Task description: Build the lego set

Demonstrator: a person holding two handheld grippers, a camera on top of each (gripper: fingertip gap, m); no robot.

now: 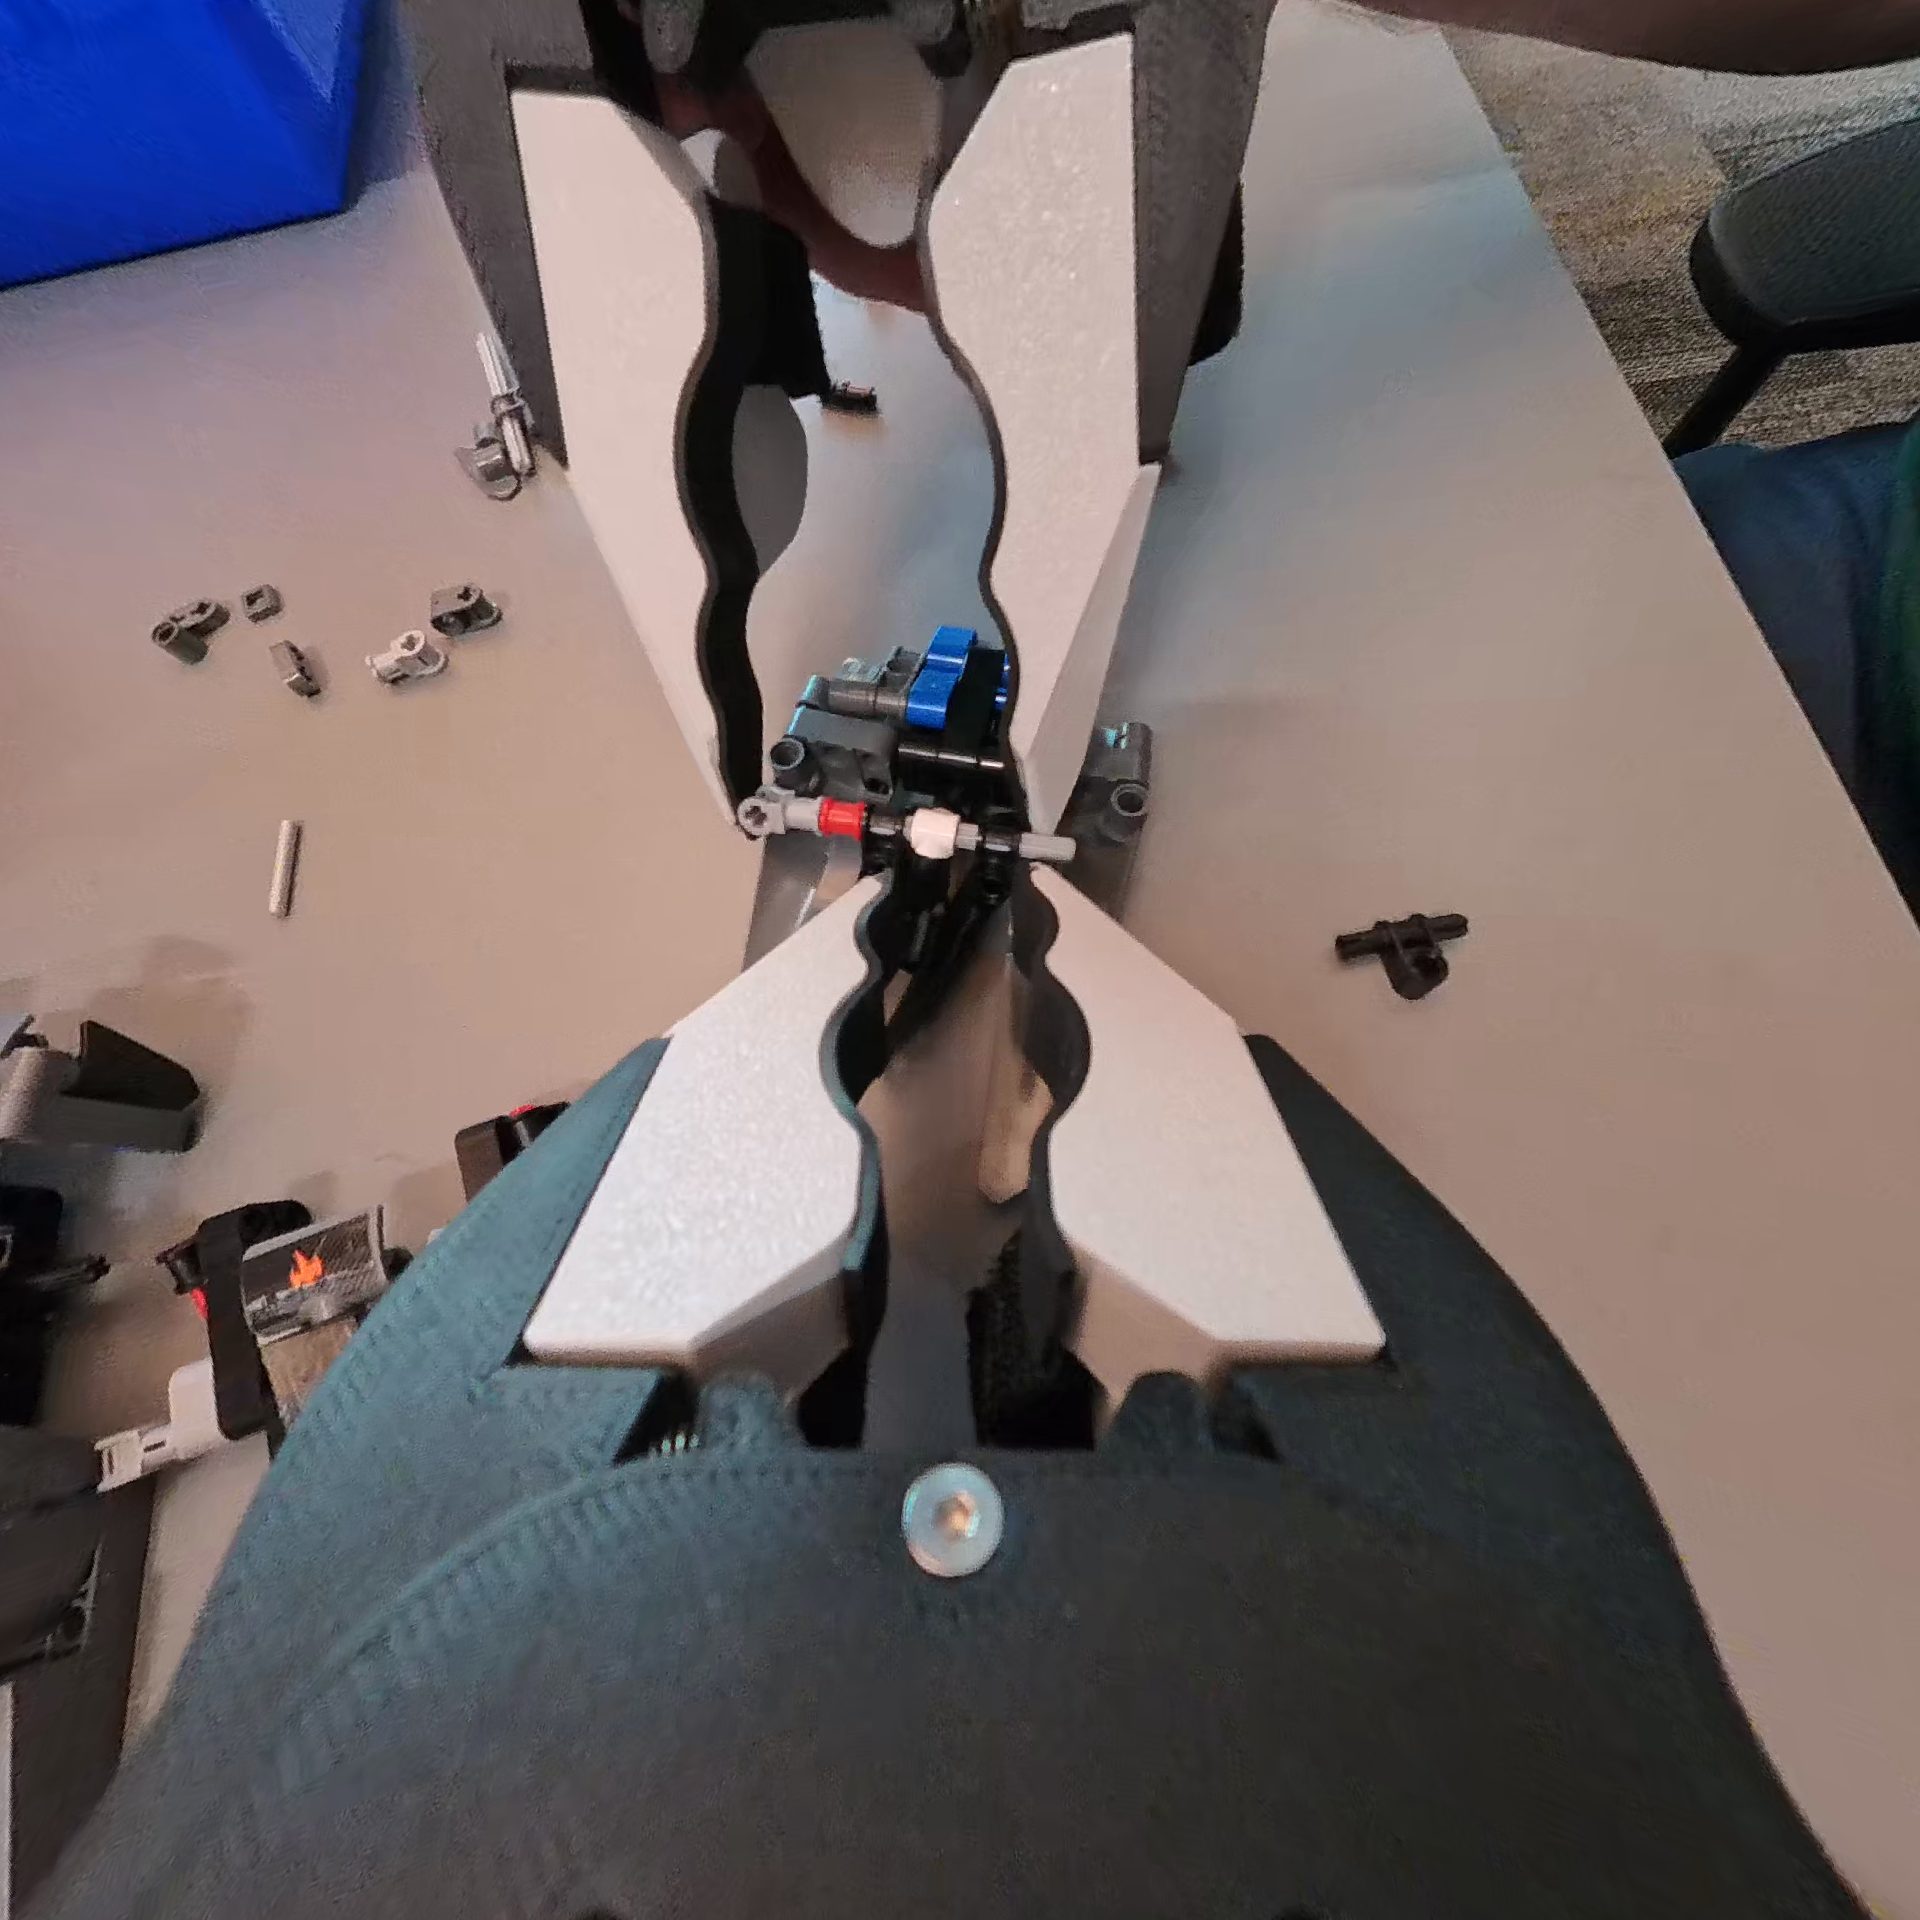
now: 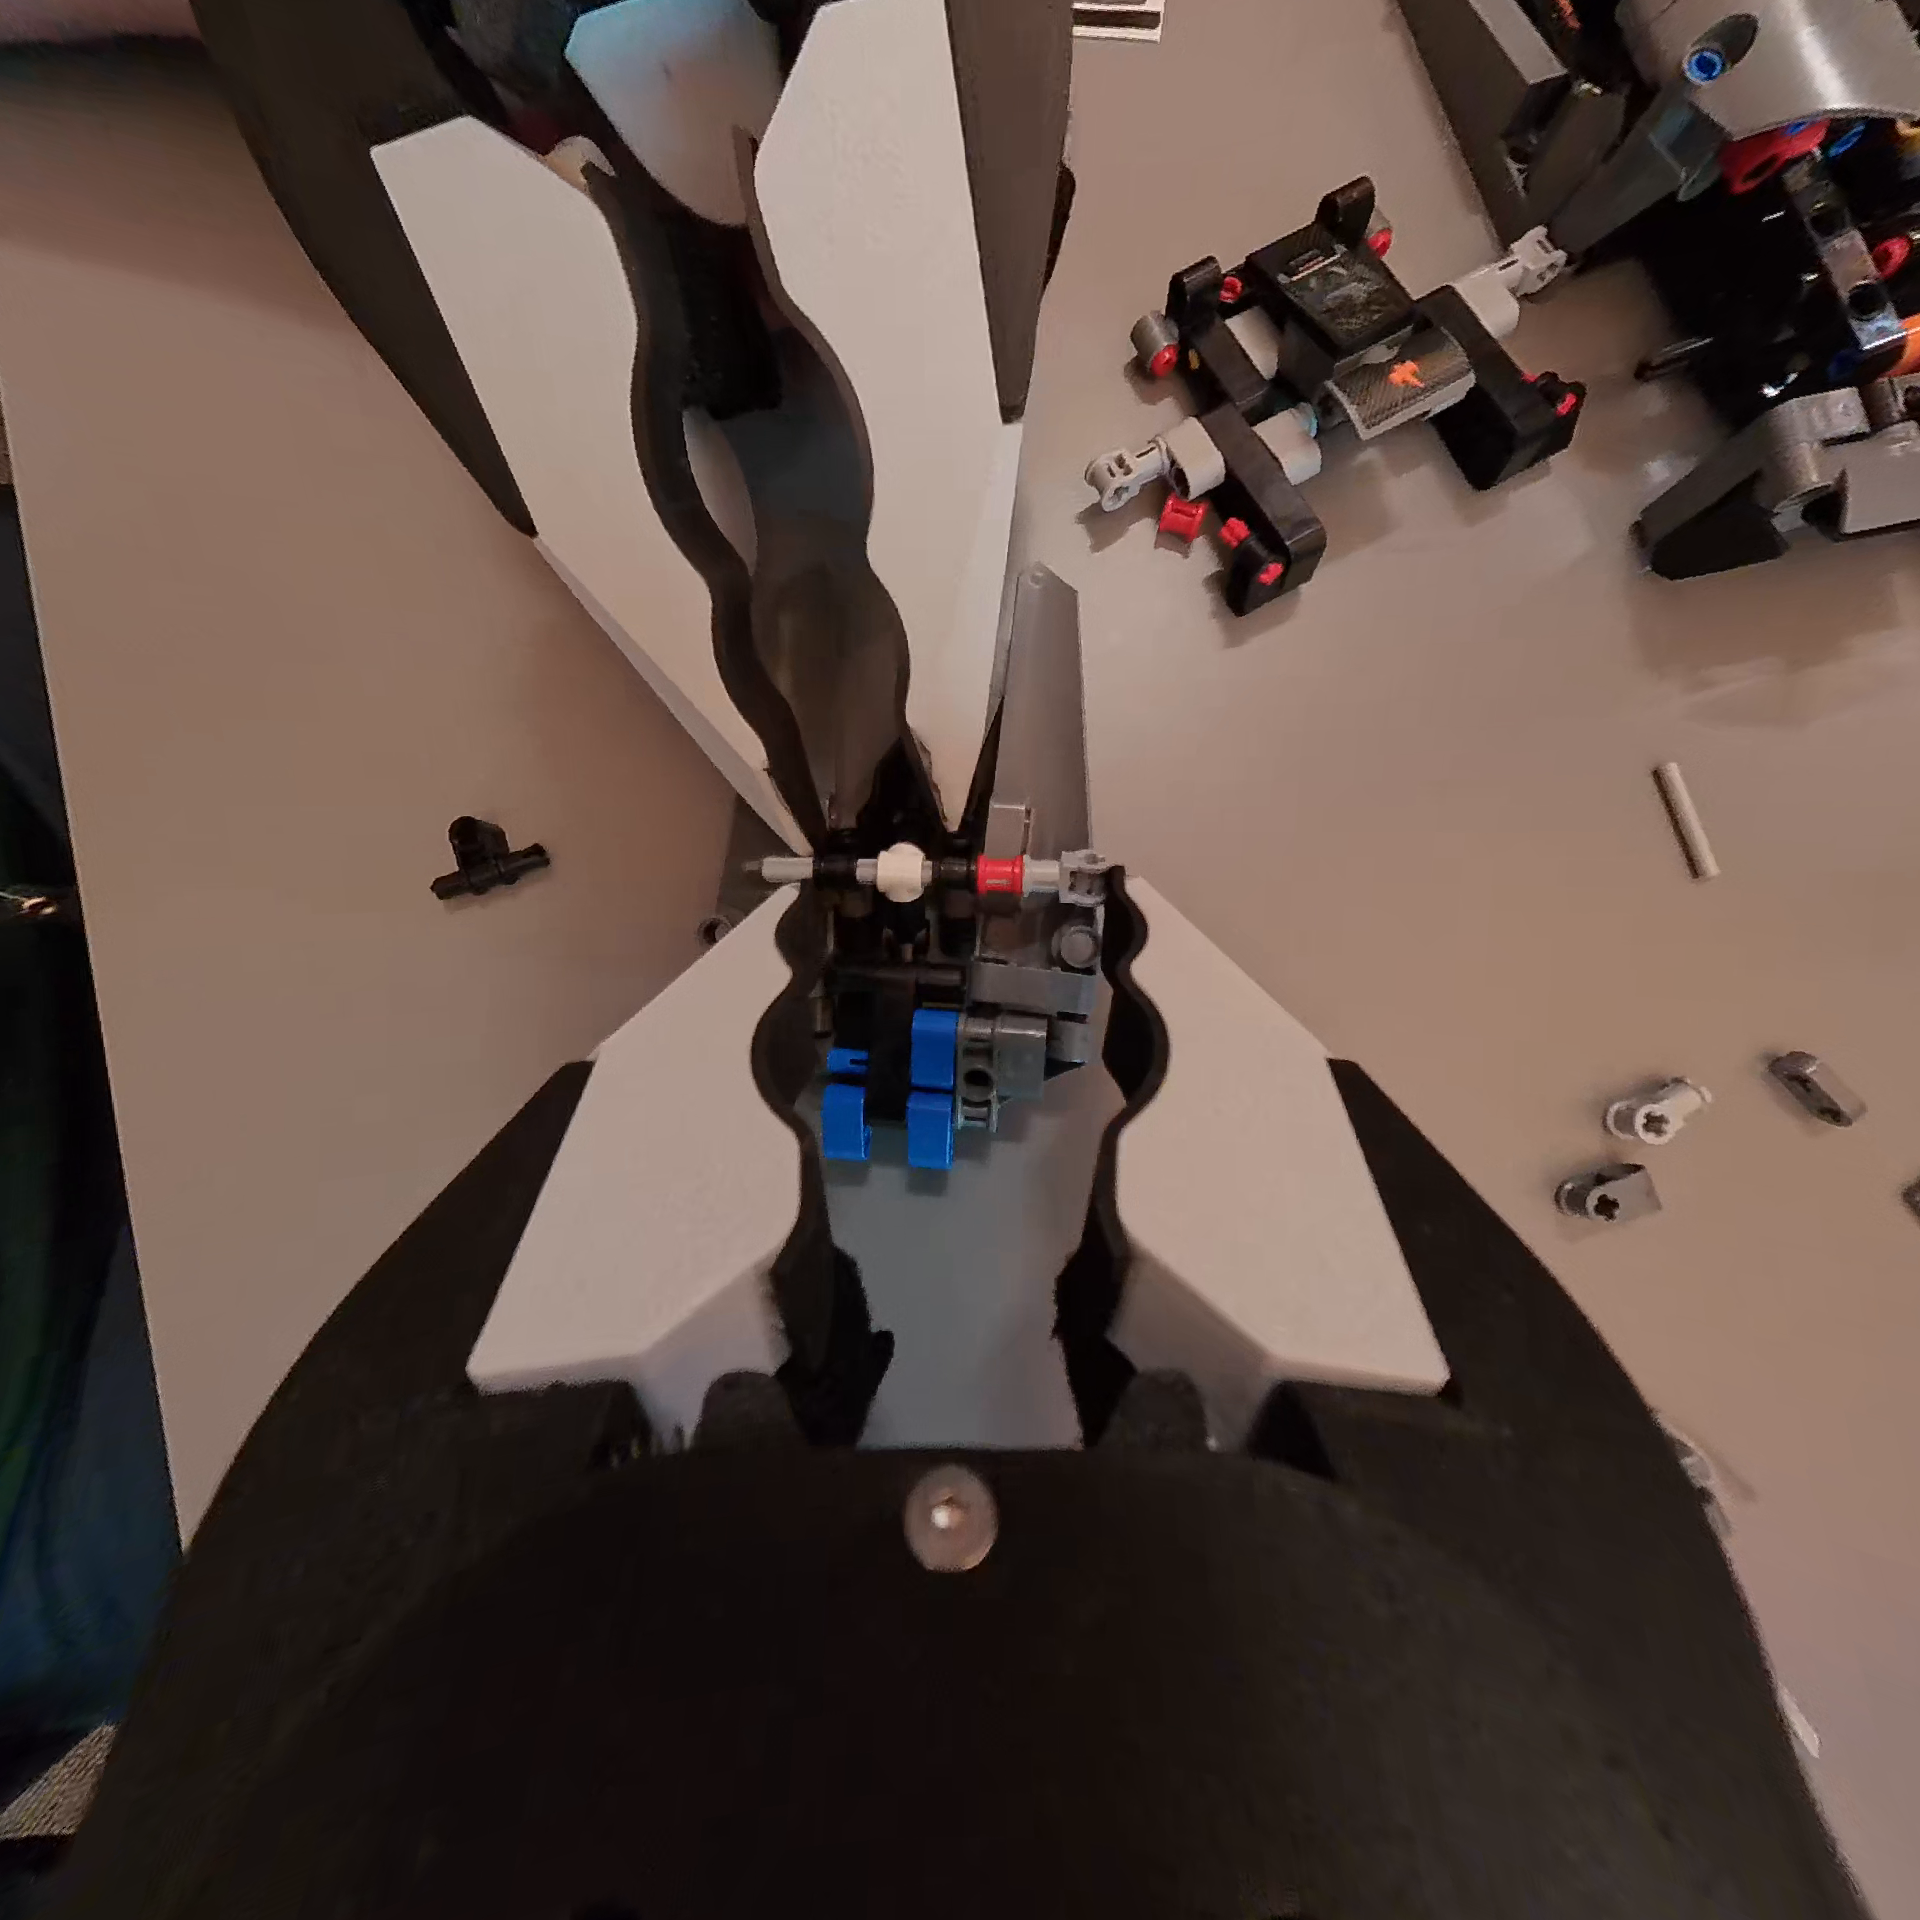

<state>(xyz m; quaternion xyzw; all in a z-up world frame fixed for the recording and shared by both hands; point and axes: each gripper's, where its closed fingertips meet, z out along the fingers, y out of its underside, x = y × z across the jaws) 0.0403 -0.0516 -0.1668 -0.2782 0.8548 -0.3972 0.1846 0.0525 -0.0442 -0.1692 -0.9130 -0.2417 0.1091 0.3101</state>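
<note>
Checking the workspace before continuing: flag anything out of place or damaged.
Nothing looks damaged. Both grippers hold the small assembly from opposite ends. Loose pieces lie scattered on the table, like the black connector and grey axle.

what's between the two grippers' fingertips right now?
The small lego subassembly: left gripper and right gripper clamp it from opposite ends, its cross axle spanning the gap. Both wrist views show it.

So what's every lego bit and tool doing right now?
Left tool: shut on small lego assembly, gripping its black end.
Right tool: shut on small lego assembly, around its blue and grey end.
Small lego assembly: held between both tools.
Black connector: lying loose on table.
Light grey axle: lying loose.
Black subassembly: resting on table, untouched.
</note>
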